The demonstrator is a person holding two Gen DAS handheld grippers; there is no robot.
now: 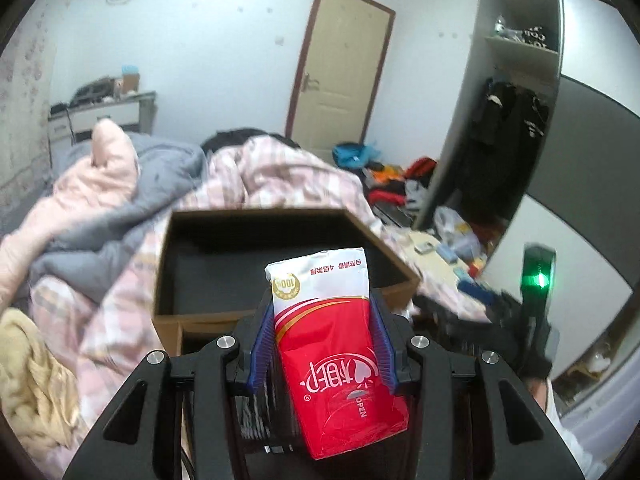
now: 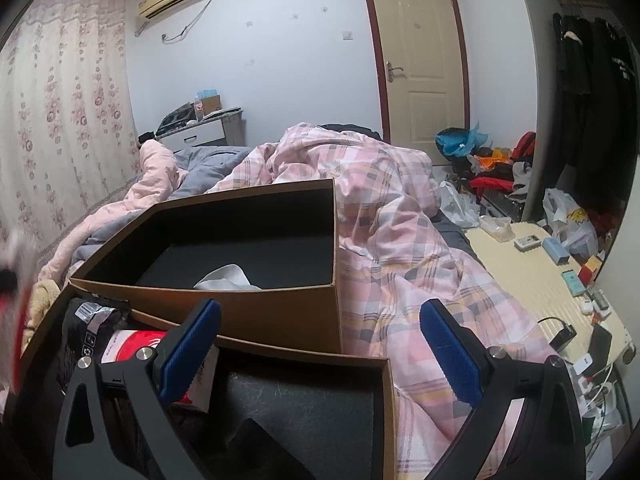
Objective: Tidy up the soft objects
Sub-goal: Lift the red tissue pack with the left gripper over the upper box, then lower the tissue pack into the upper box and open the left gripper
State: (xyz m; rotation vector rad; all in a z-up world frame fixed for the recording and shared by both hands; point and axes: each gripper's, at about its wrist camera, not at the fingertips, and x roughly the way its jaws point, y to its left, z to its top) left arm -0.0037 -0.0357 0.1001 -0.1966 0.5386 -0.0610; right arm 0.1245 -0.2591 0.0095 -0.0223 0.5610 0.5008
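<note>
My left gripper (image 1: 322, 300) is shut on a red and white tissue pack (image 1: 332, 344), with the blue pads pressing on its two long sides. The pack hangs above the near edge of an open cardboard box with a black lining (image 1: 280, 216). In the right wrist view that box (image 2: 240, 308) holds a white cloth (image 2: 228, 276). My right gripper (image 2: 320, 308) stands open with nothing between its fingers, over a second, nearer box (image 2: 386, 400). The nearer box holds another red pack (image 2: 132, 344) and a black wrapped item (image 2: 92, 320).
Both boxes rest on a bed piled with a pink plaid quilt (image 2: 400, 220) and a grey blanket (image 1: 132, 216). A cream knitted throw (image 1: 36, 376) lies at the left. A low table with small items (image 2: 540, 272) stands on the right, with clothes on the floor by a wardrobe (image 1: 500, 152).
</note>
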